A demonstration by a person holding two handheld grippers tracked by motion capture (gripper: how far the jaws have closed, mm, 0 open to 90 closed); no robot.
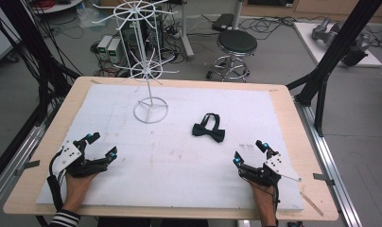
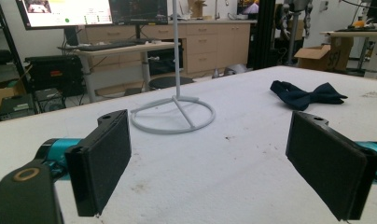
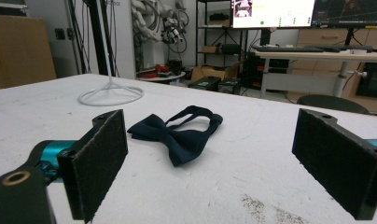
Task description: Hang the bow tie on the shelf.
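A dark navy bow tie [image 1: 208,129] with its strap looped behind lies flat on the white mat [image 1: 179,161], right of centre. A white wire display stand [image 1: 150,66] with spoked hooks rises from a ring base [image 1: 151,112] at the mat's far middle. My left gripper [image 1: 103,146] rests near the front left, open and holding nothing. My right gripper [image 1: 249,151] rests near the front right, also open and holding nothing. The left gripper view has the ring base [image 2: 173,114] ahead and the bow tie [image 2: 308,94] off to the right. In the right gripper view the bow tie [image 3: 177,135] lies just ahead between the jaws.
The mat covers a wooden table [image 1: 38,156]. Black frame posts [image 1: 335,52] stand at both sides. A round stool [image 1: 236,45], cables and equipment boxes [image 1: 109,47] sit on the floor beyond the far edge. Brown smudges [image 1: 179,153] mark the mat's middle.
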